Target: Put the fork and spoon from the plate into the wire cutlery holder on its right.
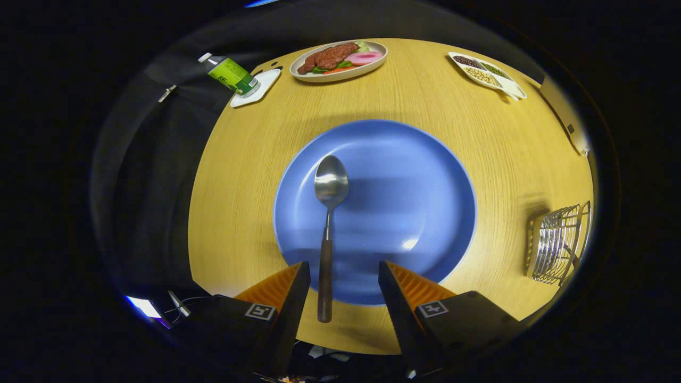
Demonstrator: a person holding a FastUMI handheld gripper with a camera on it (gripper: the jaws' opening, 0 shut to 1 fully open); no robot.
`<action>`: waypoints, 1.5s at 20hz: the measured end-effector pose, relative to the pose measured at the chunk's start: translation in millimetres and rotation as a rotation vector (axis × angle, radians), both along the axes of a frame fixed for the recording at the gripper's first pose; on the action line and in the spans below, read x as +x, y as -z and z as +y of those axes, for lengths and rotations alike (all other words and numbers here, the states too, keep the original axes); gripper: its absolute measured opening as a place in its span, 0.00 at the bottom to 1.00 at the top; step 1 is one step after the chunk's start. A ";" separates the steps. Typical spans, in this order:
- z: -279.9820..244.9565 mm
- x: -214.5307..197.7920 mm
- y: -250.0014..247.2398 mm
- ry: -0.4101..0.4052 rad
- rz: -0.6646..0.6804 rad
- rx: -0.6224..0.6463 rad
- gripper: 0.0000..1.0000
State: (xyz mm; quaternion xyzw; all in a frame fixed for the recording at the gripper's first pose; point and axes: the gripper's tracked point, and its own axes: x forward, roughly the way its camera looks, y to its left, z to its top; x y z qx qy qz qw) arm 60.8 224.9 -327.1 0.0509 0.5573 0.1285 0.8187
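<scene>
The tongs (343, 276) stand spread, gripping nothing, their two fingers flanking the near rim of the round blue plate (404, 186). One metal spoon with a dark wooden handle (327, 229) lies on that plate. Its bowl points to 12 o'clock, well ahead of the fingers, and its handle runs back to 6 o'clock, over the near rim and into the gap between them. The handle sits close to the left finger without visibly touching it, and clear of the right finger.

Count: one plate, one spoon, one wire cutlery holder (557, 243). No fork is to be seen on the plate. The holder stands on the round pale wooden counter (425, 96) at 3 o'clock from the plate, well apart from its rim and close to the counter's right edge.

At the far side of the counter are one oval dish of meat and vegetables (339, 60) at 12 o'clock, one white divided tray of beans and seeds (487, 73) at 1 o'clock, and one green-labelled bottle (230, 74) at 11 o'clock, lying tilted with its base on a small white coaster (260, 89) at the counter's edge.

Bare wood lies between the plate and the holder, and between the plate and the far dishes. The left edge of the counter runs near the plate at 9 o'clock.
</scene>
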 end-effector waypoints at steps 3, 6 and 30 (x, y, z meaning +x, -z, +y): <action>3.9 -1.6 7.0 -0.010 0.026 -0.007 0.70; 3.6 -0.7 15.4 -0.001 0.054 -0.011 0.56; -38.5 -23.9 -31.0 -0.152 -0.017 0.115 0.05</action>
